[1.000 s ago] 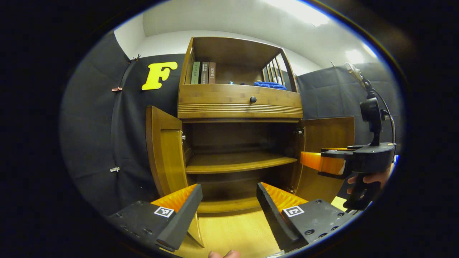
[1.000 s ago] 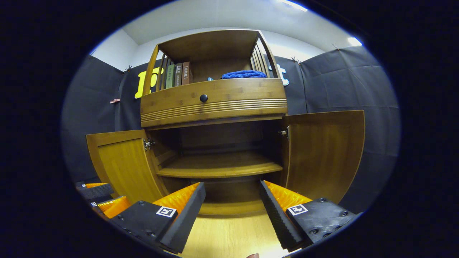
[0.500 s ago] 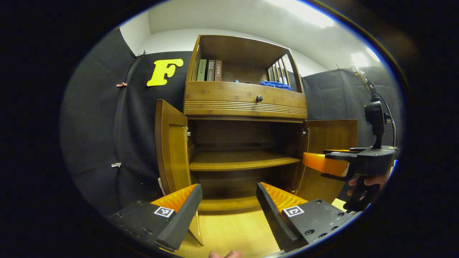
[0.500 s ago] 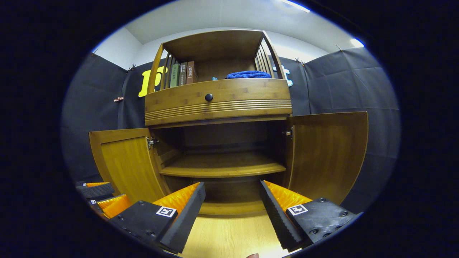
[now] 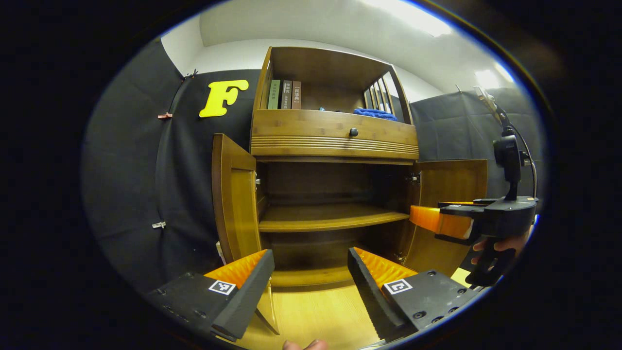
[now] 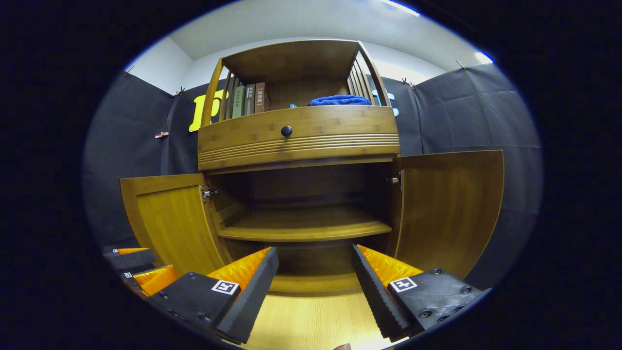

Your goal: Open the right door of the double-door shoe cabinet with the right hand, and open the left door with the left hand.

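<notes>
A: What do you see in the left gripper view?

B: The shoe cabinet (image 5: 335,194) sits in the middle of the frame. Its left door (image 5: 236,201) is swung open, edge toward us, at center left. Its right door (image 5: 449,209) is open too, at center right. Up top are some books (image 5: 284,95) and a blue cloth (image 5: 374,113). A drawer (image 5: 335,133) with a dark knob is under them.

A: Is anything in the way?

B: The right gripper (image 5: 440,221) is at the right edge, in front of the right door, with a hand (image 5: 500,243) holding it. I cannot tell if it touches the door.

A: And the left gripper (image 5: 311,279)?

B: It is at the bottom. Its fingers (image 5: 243,287) are spread wide and hold nothing.

A: Now the right gripper view?

B: The shoe cabinet (image 6: 301,189) fills the middle. The left door (image 6: 170,221) is open at lower left, the right door (image 6: 447,211) open at center right. The shelf (image 6: 303,226) inside is bare wood. The left gripper (image 6: 138,270) peeks in at the lower left.

A: The right gripper (image 6: 313,282)?

B: Its fingers (image 6: 379,287) are wide apart at the bottom, touching nothing, above the wooden floor (image 6: 311,323).
</notes>
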Action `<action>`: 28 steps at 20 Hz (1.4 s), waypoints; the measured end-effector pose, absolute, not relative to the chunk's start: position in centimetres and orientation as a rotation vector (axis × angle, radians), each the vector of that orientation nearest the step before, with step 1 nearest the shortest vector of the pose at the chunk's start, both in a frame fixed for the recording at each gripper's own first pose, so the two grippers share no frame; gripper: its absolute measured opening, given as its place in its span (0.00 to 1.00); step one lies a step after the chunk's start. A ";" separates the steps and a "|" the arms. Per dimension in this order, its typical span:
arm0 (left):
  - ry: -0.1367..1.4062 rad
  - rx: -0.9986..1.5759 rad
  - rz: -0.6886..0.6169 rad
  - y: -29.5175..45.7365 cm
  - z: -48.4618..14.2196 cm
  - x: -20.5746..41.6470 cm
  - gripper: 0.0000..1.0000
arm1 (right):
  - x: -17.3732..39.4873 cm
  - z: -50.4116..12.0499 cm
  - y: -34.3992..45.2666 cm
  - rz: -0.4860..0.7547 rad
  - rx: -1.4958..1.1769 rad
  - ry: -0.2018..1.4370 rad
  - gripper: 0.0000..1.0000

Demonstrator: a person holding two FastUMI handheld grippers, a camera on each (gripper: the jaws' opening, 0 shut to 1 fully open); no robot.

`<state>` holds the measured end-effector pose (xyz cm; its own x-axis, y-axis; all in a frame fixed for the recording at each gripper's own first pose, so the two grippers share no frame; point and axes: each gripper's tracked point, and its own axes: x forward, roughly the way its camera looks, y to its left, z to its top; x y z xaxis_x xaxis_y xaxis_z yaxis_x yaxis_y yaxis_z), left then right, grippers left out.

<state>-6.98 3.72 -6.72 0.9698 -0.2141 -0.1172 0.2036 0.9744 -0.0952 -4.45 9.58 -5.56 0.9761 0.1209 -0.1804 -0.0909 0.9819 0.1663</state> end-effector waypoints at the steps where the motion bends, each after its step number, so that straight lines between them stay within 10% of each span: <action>1: 0.127 -0.083 -0.211 3.8 -6.8 -6.9 0.95 | -4.5 -5.6 9.5 0.106 0.161 0.193 0.96; 28: 0.107 -0.018 -0.251 1.9 -6.2 -7.3 0.95 | -4.1 -5.2 8.6 0.067 0.169 0.175 0.96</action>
